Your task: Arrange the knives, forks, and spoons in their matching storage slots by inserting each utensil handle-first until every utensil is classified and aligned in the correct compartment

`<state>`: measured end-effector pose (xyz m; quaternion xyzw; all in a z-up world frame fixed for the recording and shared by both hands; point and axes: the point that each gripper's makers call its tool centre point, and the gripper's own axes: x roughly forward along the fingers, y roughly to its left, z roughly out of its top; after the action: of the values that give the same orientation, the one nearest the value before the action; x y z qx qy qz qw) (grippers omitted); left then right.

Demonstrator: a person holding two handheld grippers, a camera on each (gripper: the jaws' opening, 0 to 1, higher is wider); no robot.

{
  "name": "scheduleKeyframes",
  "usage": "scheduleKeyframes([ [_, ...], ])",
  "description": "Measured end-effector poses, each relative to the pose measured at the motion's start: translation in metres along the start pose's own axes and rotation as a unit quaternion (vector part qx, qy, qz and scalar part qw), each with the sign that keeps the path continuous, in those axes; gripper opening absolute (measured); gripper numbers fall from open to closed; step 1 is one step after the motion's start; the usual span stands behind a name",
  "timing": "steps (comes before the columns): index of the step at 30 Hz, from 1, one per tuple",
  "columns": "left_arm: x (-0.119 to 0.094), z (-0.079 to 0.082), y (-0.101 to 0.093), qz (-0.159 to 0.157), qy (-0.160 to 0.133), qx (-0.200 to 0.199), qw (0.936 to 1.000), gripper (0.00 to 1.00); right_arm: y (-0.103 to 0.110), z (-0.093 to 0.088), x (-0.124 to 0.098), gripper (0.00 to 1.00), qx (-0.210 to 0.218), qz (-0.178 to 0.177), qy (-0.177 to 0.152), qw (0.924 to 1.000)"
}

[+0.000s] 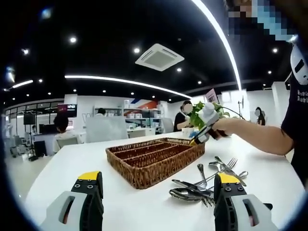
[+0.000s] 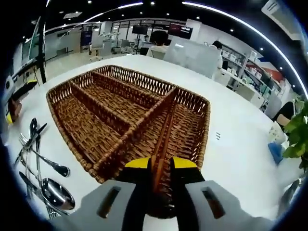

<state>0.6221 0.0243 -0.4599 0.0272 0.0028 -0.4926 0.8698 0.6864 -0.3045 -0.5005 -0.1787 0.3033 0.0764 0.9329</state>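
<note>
A brown wicker cutlery tray (image 1: 144, 166) stands on the white table, its long slots and one cross slot holding nothing. To its right lies a loose pile of spoons, forks and knives (image 1: 202, 187). My left gripper (image 1: 158, 185) hovers open and low in front of the tray, with the pile just by its right jaw. My right gripper (image 1: 204, 129), held in a person's hand, sits at the tray's far end. In the right gripper view the tray (image 2: 96, 120) stretches away, and my right gripper (image 2: 161, 166) is shut on its near rim. The utensils (image 2: 45, 180) lie at the lower left.
A potted green plant (image 1: 208, 111) stands behind the tray's far end, with a blue object (image 2: 276, 151) beside it. The person's arm (image 1: 260, 134) reaches over the table from the right. Desks and seated people fill the office behind the white table (image 1: 67, 168).
</note>
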Motion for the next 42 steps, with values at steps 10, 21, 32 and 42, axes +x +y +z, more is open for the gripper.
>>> scheduleKeyframes([
  [10,0.001,-0.001,-0.001,0.0,0.002,-0.003,1.0,1.0,-0.007,0.011,-0.007,0.0,0.066,0.015,-0.065,0.9956],
  [21,0.004,-0.008,-0.004,-0.01,0.012,-0.019,0.9997,1.0,-0.014,0.037,-0.035,0.0,0.045,0.023,-0.178,0.9828],
  [32,0.003,0.004,-0.023,-0.048,0.005,-0.037,0.9981,1.0,-0.038,0.033,-0.108,0.04,-0.029,0.045,-0.212,0.9757],
  [42,0.016,0.026,-0.032,-0.05,-0.006,-0.021,0.9985,1.0,-0.028,-0.01,-0.134,0.76,-0.057,0.077,-0.198,0.9755],
])
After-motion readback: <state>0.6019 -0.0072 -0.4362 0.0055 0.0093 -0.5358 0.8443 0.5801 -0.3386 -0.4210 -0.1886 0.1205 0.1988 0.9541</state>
